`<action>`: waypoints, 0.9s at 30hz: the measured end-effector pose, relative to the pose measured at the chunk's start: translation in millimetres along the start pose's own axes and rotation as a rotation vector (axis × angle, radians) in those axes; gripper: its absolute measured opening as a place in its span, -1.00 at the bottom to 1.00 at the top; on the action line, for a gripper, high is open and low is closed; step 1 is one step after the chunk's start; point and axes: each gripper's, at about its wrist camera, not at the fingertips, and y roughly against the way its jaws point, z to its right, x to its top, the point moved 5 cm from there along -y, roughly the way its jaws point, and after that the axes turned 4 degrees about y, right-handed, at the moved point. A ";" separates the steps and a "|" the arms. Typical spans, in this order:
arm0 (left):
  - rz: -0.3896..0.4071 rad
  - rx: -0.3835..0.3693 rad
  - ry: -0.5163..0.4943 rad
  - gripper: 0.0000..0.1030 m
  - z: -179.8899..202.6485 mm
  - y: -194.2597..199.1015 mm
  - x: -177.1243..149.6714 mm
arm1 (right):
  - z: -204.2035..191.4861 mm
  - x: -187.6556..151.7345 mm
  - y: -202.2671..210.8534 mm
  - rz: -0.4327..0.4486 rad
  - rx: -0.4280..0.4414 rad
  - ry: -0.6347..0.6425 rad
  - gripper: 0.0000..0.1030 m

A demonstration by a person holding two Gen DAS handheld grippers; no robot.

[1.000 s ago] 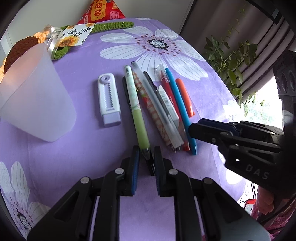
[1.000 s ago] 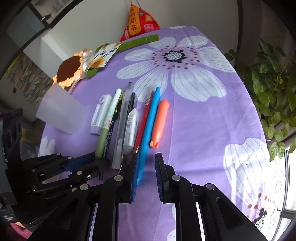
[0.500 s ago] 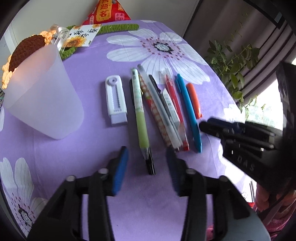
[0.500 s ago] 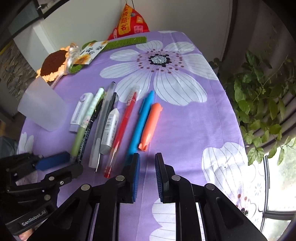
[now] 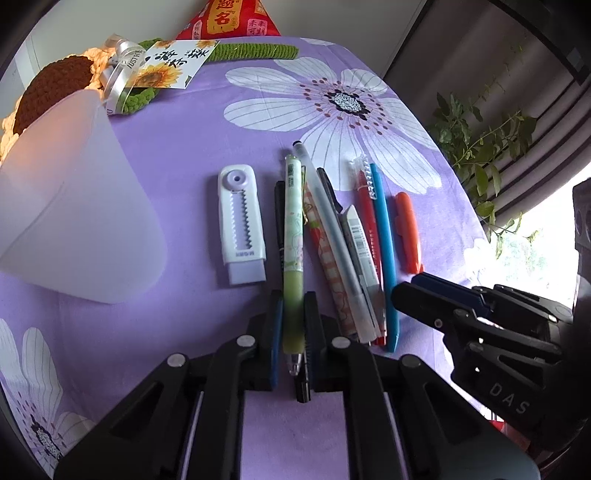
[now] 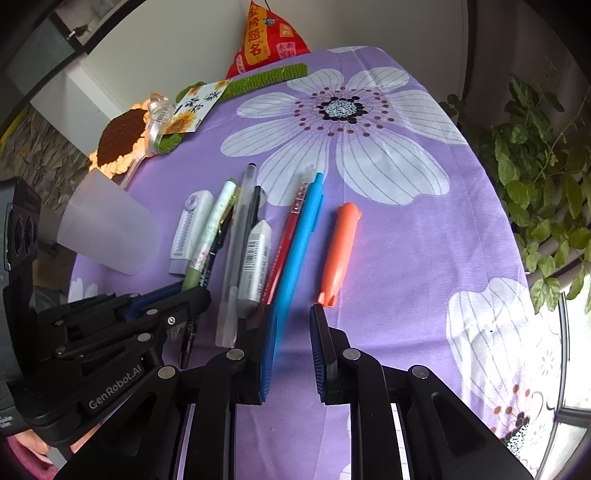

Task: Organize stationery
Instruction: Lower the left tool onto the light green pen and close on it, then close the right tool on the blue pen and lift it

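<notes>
Several pens lie side by side on the purple flowered cloth (image 5: 192, 155). My left gripper (image 5: 292, 314) is shut on the green pen (image 5: 293, 236) near its tip end; a black pen (image 5: 280, 206) lies just beside it. A white correction tape (image 5: 242, 225) lies left of the pens, and a frosted plastic cup (image 5: 70, 206) lies on its side further left. My right gripper (image 6: 293, 332) has its jaws a little apart and empty, the blue pen (image 6: 299, 236) running to its left finger. An orange marker (image 6: 340, 251) lies just right of the blue pen.
A crocheted sunflower (image 5: 51, 88), a sunflower card (image 5: 173, 62) and a red pouch (image 5: 229, 16) sit at the cloth's far edge. A leafy plant (image 6: 546, 177) stands off the right side. A grey eraser (image 6: 255, 262), a clear pen and a red pen lie in the row.
My left gripper opened, moved forward over the green pen and shut on it. My right gripper drew back, then came forward again to the blue pen's end.
</notes>
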 end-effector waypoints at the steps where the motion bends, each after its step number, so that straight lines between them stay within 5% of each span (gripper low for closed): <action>1: 0.000 -0.001 -0.007 -0.84 1.1 0.9 -1.8 | -1.8 0.2 -0.5 -0.003 0.005 0.002 -0.64; 8: 0.031 -0.020 -0.032 -0.84 2.7 22.0 -19.1 | -7.5 4.6 -7.5 0.012 -0.027 0.037 -0.62; 14: 0.063 -0.010 -0.027 -0.84 -3.6 37.0 -24.7 | -7.7 1.8 -1.5 0.023 -0.071 0.072 -0.99; 20: 0.011 -0.001 -0.041 -0.84 -12.3 32.2 -48.1 | 1.4 -22.8 4.4 -0.049 -0.083 0.113 -0.99; 24: -0.013 0.023 -0.023 -0.84 -22.0 27.6 -59.3 | 10.9 -27.5 11.1 -0.055 0.000 0.042 -0.99; 27: -0.002 0.041 -0.021 -0.84 -21.6 27.6 -56.6 | 10.7 -19.8 14.2 -0.030 0.009 0.004 -0.81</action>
